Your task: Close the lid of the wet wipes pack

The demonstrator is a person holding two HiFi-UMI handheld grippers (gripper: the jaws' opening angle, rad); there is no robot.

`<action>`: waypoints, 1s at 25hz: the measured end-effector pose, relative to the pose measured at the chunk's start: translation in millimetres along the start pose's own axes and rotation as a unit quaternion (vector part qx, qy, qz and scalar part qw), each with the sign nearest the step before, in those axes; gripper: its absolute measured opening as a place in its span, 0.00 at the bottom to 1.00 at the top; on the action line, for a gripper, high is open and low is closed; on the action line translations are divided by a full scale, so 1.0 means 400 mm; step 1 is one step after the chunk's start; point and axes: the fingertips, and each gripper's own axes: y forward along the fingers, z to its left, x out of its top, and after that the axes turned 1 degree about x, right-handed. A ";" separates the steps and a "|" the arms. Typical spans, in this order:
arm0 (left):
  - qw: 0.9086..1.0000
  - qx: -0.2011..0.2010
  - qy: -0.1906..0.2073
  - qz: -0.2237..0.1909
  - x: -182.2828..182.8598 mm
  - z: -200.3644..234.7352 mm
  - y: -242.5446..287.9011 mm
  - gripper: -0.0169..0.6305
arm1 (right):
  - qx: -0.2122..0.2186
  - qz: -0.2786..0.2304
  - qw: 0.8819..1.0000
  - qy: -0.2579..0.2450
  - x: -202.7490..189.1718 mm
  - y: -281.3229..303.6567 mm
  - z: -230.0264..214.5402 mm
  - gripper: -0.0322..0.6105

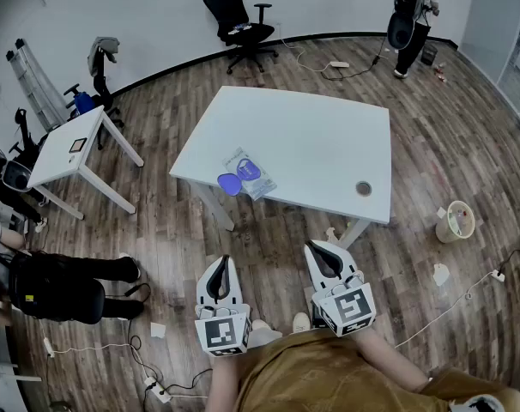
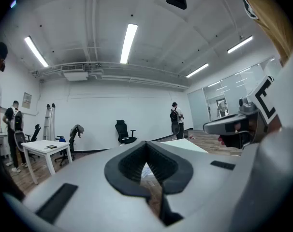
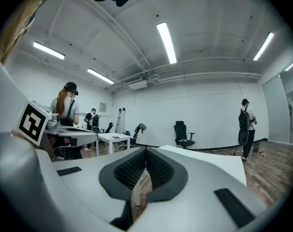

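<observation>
The wet wipes pack [image 1: 251,173] lies near the front left corner of the white table [image 1: 329,127], its blue oval lid [image 1: 229,183] flipped open towards the table edge. Both grippers hang low over the wooden floor, close to the person's body and well short of the table. My left gripper [image 1: 224,261] is shut with its tips touching and nothing between them, as the left gripper view [image 2: 146,145] also shows. My right gripper [image 1: 311,247] is likewise shut and empty, its tips meeting in the right gripper view [image 3: 146,152].
A round grommet [image 1: 364,189] sits near the table's front right corner. A small white desk [image 1: 67,144] stands at the left, a black office chair [image 1: 240,20] behind. One person [image 1: 410,11] stands far back, another [image 1: 58,286] is at the left. A bucket [image 1: 456,221] and cables lie on the floor at right.
</observation>
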 end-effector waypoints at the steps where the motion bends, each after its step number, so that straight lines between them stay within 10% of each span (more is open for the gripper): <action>1: 1.000 0.001 -0.003 0.001 0.000 -0.002 -0.002 0.02 | 0.000 0.002 1.000 0.001 -0.001 -0.004 -0.002 0.06; 25: 0.999 -0.017 -0.029 -0.003 -0.012 0.117 0.118 0.02 | -0.024 0.013 1.000 0.014 0.014 0.133 -0.001 0.06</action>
